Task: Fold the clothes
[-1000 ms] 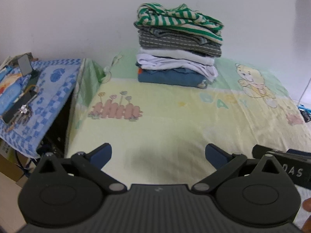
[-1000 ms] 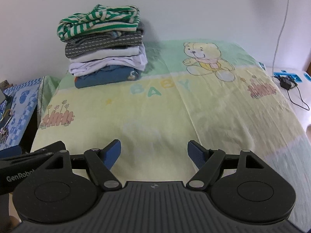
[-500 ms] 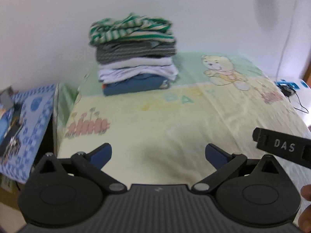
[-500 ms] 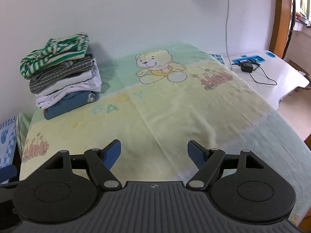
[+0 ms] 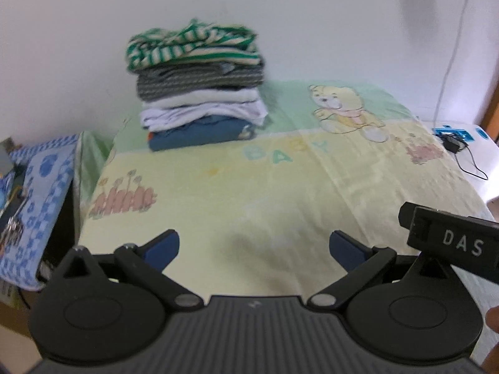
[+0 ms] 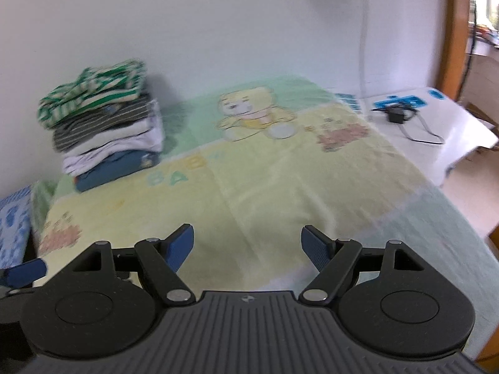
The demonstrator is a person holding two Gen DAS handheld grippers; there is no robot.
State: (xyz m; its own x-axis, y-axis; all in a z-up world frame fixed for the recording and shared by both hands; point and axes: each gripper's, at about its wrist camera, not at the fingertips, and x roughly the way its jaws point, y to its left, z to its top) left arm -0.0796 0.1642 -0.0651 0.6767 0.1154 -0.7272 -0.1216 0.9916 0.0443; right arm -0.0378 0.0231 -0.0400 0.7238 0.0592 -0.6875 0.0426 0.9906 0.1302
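A stack of folded clothes (image 5: 199,87) stands at the far left of the bed against the wall, a green-and-cream striped top uppermost, a blue garment at the bottom. The right wrist view shows the same stack (image 6: 106,124) at its left. My left gripper (image 5: 254,247) is open and empty above the near part of the yellow baby-print blanket (image 5: 249,187). My right gripper (image 6: 248,244) is also open, with nothing between its fingers, over the blanket (image 6: 280,187). The right gripper's black body (image 5: 452,243) shows at the right edge of the left wrist view.
A blue-checked cloth with keys on it (image 5: 34,193) covers a low surface left of the bed. A white table (image 6: 436,118) with a charger and cable stands to the right. A wooden door frame (image 6: 452,31) rises at far right.
Both grippers have swung to the right, so the clothes stack has shifted leftward in both views and the white table has come into sight. Both stayed open.
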